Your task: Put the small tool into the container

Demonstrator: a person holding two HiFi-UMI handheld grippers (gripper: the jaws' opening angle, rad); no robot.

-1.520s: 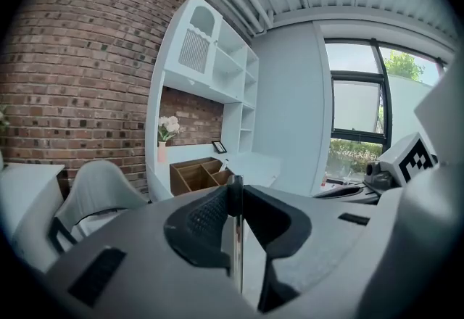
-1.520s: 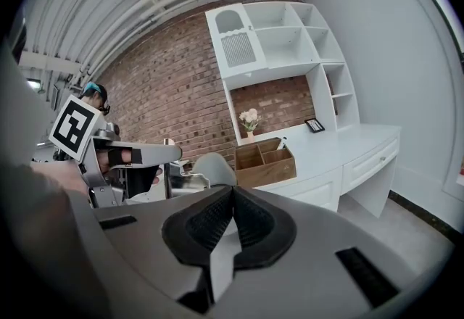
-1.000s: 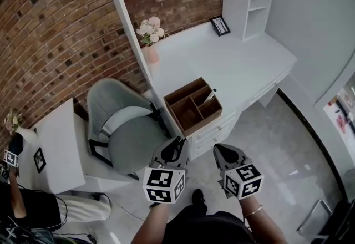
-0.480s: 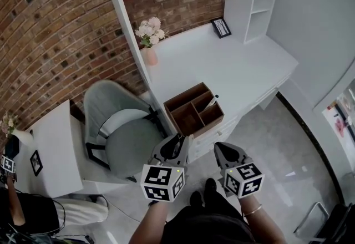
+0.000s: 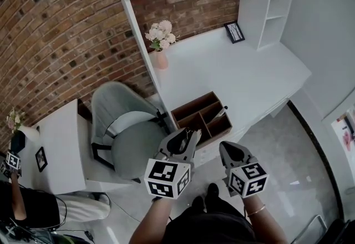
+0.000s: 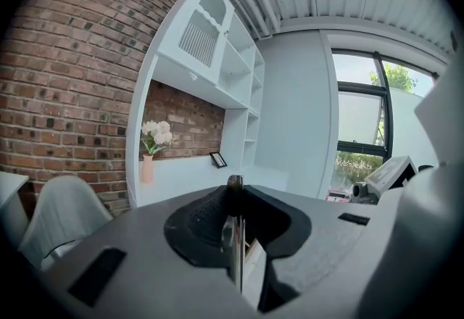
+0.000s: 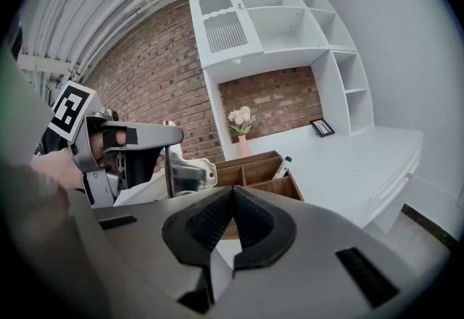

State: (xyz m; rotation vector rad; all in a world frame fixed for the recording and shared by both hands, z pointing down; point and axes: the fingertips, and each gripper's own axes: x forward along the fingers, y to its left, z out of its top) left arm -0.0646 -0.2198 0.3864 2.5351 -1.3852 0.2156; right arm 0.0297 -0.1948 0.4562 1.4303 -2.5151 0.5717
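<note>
The left gripper (image 5: 187,138), at lower centre of the head view, is clamped on the small tool (image 6: 233,234), a thin metal piece standing upright between its jaws. The right gripper (image 5: 227,150) has its jaws together on nothing. The container (image 5: 191,112) sits at centre frame, near the front edge of the desk (image 5: 249,65).

Hazards:
- The thin tool may pivot or slip in the clamp.
- Heavy contact may push the container off the edge.

Nothing legible — the picture frame (image 5: 234,32) seems too small.
</note>
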